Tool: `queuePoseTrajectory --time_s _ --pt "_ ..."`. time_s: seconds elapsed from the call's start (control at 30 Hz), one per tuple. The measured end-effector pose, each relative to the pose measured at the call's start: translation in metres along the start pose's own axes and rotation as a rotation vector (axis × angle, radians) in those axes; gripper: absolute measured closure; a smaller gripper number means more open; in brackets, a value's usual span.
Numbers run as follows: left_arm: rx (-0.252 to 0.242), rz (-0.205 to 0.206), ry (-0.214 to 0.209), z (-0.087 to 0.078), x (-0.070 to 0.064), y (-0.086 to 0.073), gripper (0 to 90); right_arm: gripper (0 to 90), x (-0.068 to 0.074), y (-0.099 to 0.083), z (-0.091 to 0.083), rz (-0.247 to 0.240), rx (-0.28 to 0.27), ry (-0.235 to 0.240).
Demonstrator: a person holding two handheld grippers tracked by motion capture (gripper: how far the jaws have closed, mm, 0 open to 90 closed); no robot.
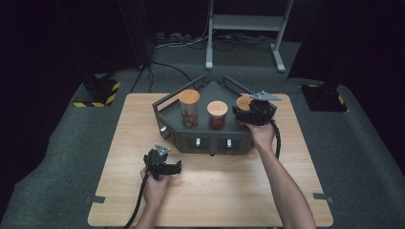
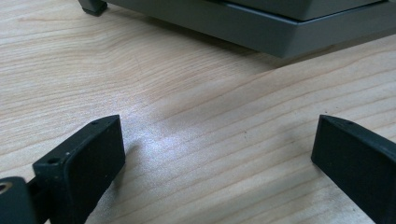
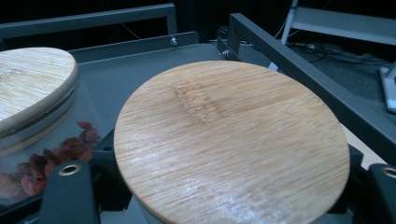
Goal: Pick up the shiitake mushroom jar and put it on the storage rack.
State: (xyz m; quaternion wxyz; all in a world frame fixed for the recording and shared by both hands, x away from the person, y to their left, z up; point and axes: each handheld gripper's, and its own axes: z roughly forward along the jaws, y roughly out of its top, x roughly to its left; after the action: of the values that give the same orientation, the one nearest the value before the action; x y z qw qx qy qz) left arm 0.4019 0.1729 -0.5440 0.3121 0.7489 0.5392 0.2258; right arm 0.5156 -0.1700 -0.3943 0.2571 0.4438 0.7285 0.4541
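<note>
With the right claw (image 1: 252,110) clamped around the rightmost jar's bamboo lid (image 3: 231,142) in the grey tray (image 1: 210,141) (left claw (image 2: 219,154) wide over the table (image 2: 187,107)), a crooked pull could tip the jar.

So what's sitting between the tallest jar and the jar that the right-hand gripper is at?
One shorter jar with red contents stands between the tallest jar and the right jar, all in the grey tray; the high view shows it.
</note>
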Motion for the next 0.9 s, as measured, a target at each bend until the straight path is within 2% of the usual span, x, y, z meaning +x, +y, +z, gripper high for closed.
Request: queuePoseTrajectory --time_s 0.33,0.63,0.9 --pt "0.000 0.000 0.000 0.000 0.000 0.000 2.6 12.3 -0.007 -0.001 -0.003 0.033 -0.008 0.049" --pt "0.000 0.000 0.000 0.000 0.000 0.000 2.6 10.7 -0.011 -0.002 -0.009 0.055 -0.020 0.074" --pt "0.001 0.000 0.000 0.000 0.000 0.000 2.6 10.7 -0.012 -0.003 -0.015 0.056 -0.026 0.084"
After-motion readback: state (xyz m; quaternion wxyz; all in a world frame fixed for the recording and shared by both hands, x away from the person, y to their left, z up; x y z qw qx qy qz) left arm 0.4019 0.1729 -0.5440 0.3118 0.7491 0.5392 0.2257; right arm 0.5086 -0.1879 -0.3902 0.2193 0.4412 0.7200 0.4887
